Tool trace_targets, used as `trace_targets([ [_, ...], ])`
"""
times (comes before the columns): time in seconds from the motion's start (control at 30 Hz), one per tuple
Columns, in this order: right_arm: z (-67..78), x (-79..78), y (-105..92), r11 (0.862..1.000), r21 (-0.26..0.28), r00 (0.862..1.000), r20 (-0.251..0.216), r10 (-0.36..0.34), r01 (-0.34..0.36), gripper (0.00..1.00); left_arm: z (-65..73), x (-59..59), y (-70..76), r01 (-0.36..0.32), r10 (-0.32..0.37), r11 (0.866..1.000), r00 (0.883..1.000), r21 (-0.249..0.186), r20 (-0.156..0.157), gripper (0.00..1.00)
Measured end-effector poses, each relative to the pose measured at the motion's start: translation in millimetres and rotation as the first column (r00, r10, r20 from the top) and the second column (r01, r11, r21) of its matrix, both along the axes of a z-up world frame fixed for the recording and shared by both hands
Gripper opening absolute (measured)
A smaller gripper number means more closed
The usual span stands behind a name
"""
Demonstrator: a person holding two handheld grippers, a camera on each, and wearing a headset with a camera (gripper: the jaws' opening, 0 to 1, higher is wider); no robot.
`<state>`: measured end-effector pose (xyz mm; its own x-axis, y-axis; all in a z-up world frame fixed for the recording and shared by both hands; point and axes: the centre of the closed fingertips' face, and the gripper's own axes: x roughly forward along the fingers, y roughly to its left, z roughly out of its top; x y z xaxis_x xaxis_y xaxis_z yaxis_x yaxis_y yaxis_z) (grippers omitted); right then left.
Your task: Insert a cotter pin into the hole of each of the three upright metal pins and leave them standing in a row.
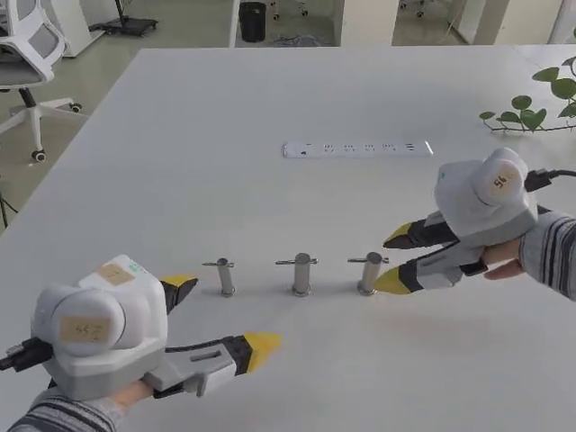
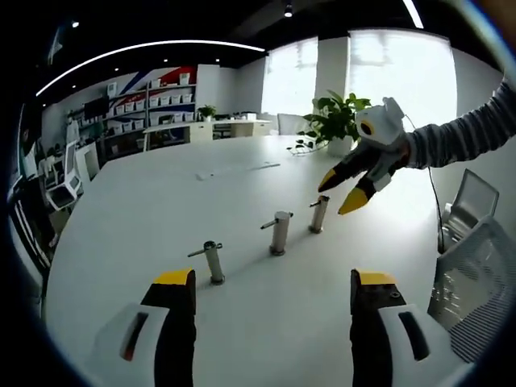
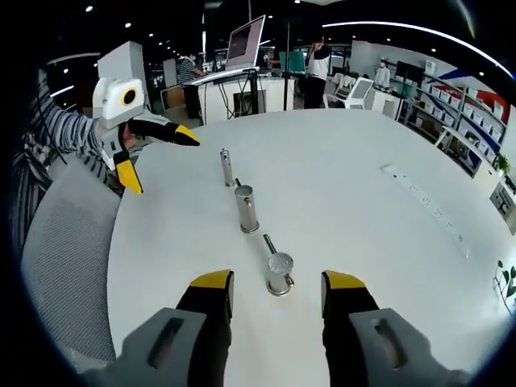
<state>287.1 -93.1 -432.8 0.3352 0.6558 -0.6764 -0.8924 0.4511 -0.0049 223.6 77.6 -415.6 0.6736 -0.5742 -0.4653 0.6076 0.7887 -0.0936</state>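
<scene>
Pins first, head view: left pin (image 1: 225,277), middle pin (image 1: 302,274) and right pin (image 1: 368,274) upright in a row across the white table (image 1: 270,108), each with a cotter pin (image 1: 295,261) lying crosswise through its top, roughly along the line of the row. At the row's right end, right gripper (image 1: 393,259), jaws apart and empty, yellow tips just beside right pin; touching or not, cannot tell. Nearer the person, left gripper (image 1: 220,313), jaws wide, holding nothing, left pin just beyond its tips

Left gripper view: row running away to the right, left pin (image 2: 214,263) nearest, standing ahead between the spread jaws and apart from both; right gripper (image 2: 334,198) by the far end

Right gripper view: right pin (image 3: 280,274) dead ahead between the open jaws, seen from above, long axis vertical; left gripper (image 3: 165,164) well apart, beyond the far end of the row

Judged from this: every hole filled, little left but to draw back without knocking; right gripper closer to right pin, left gripper closer to left pin
</scene>
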Motion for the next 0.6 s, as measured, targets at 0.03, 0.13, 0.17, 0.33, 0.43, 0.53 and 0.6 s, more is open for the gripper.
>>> trace_targets([
  [0.03,1.0,2.7,-2.2,0.999,0.022,0.999,-0.009,-0.041,0.041,0.42,1.8,0.8,1.0,-0.009,0.009,1.0,1.0,-0.011,-0.001,0.79],
  [0.13,7.0,-4.0,-2.2,0.993,0.049,0.994,-0.031,-0.107,0.108,0.49,3.9,2.4,4.4,-0.03,0.03,0.999,0.999,-0.027,-0.011,0.79],
  [0.17,8.2,-5.5,-2.3,0.992,0.054,0.994,-0.024,-0.111,0.112,0.51,3.9,2.7,5.1,-0.032,0.031,0.999,0.999,-0.023,-0.009,0.79],
  [0.33,17.4,-14.7,-2.1,0.973,0.095,0.978,-0.005,-0.21,0.21,0.56,10.6,7.0,12.2,-0.066,0.066,0.997,0.998,-0.031,0.0,0.78],
  [0.43,22.0,-19.3,2.1,0.958,0.128,0.966,-0.006,-0.259,0.257,0.61,8.8,9.2,17.8,-0.094,0.094,0.995,0.996,-0.021,-0.008,0.78],
  [0.53,27.1,-24.9,8.1,0.944,0.161,0.957,-0.024,-0.288,0.288,0.61,10.8,10.4,19.9,-0.105,0.104,0.994,0.995,-0.026,-0.003,0.78],
  [0.6,27.8,-29.7,11.1,0.942,0.161,0.956,-0.041,-0.292,0.295,0.62,11.9,10.5,20.4,-0.108,0.108,0.994,0.994,-0.028,-0.005,0.8],
])
